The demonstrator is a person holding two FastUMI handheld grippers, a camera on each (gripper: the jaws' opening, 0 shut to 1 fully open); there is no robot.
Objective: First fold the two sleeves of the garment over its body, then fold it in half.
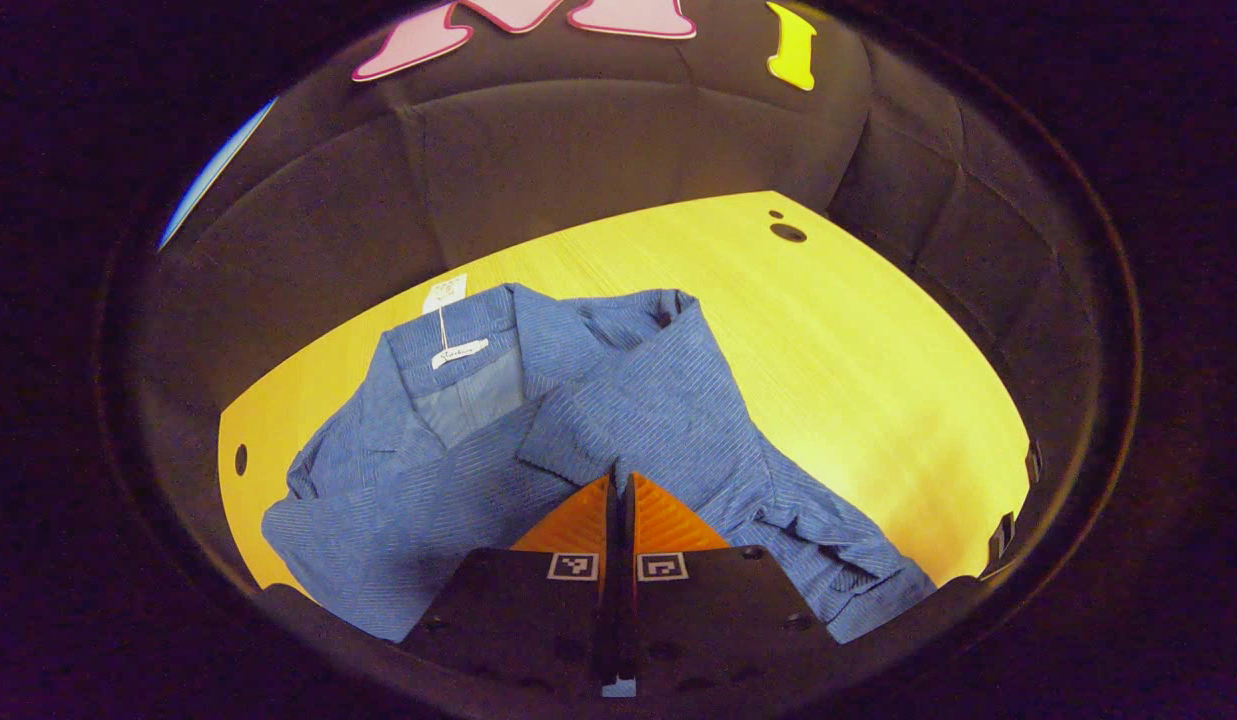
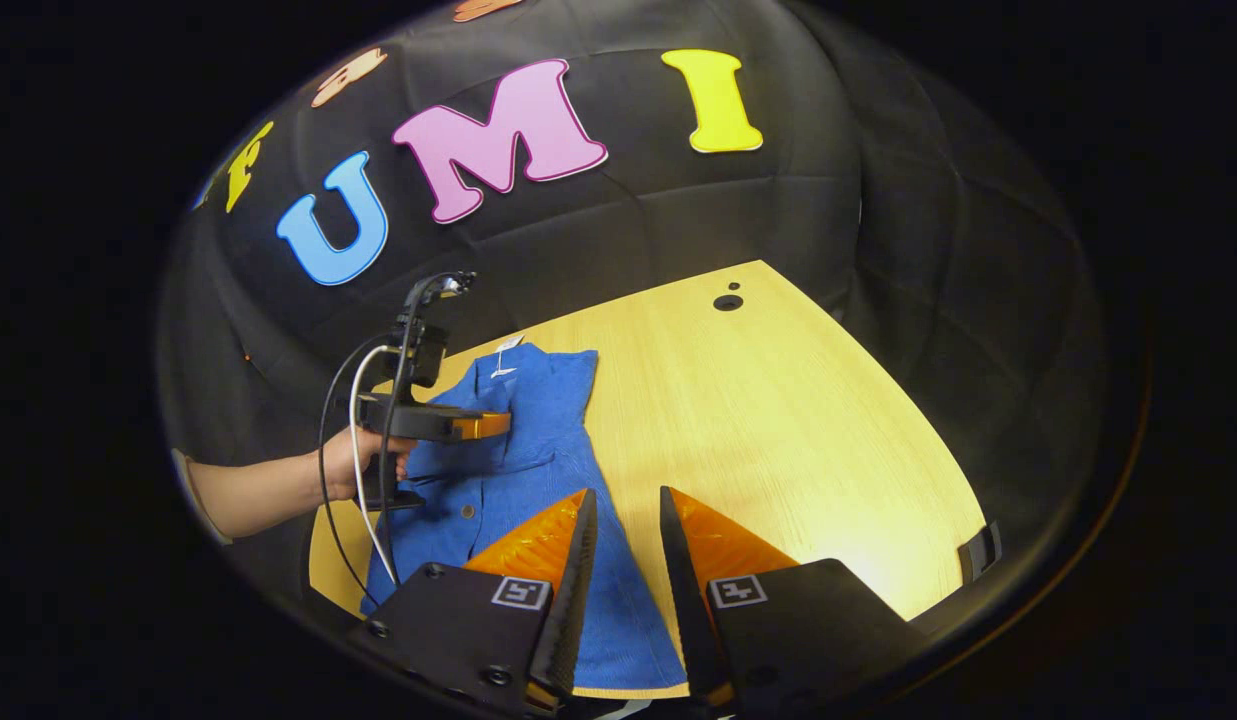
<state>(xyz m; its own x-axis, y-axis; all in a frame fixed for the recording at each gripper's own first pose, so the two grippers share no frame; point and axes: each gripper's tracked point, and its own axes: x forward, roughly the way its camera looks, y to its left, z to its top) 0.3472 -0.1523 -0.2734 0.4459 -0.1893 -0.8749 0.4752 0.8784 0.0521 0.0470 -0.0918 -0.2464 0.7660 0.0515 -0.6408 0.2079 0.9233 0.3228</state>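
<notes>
A pale wooden table [image 2: 808,420] fills the floor of the booth, walled all round by black quilted cloth [image 2: 678,220]. A round cable hole [image 2: 728,302] is cut into the table near its far corner, with a smaller dot just beside it; in the left gripper view the same hole [image 1: 787,232] sits at the far edge, and another small hole [image 1: 241,459] shows at the table's left rim. Dark clips [image 1: 1000,535] are fixed to the table's near right edge.

The blue garment [image 2: 538,480], a striped shirt with a collar, lies flat on the table's left part, collar toward the far wall and hem toward the near edge. In the left gripper view the garment [image 1: 458,480] shows a white neck label [image 1: 459,353] and a paper tag [image 1: 445,293] at the collar. One sleeve [image 1: 668,400] lies crossed over the body of the garment, and the cloth on the other side looks folded inward too, though the fisheye bend makes that hard to judge.

The left gripper [image 1: 619,490] has its jaws closed together with a fold of the sleeve's edge seemingly nipped at their tips. In the right gripper view it is seen [image 2: 483,427] over the garment's chest, held by a hand [image 2: 358,462] with cables trailing down.

The right gripper [image 2: 626,515] hangs over the garment's hem side, jaws parted a little and holding nothing.
</notes>
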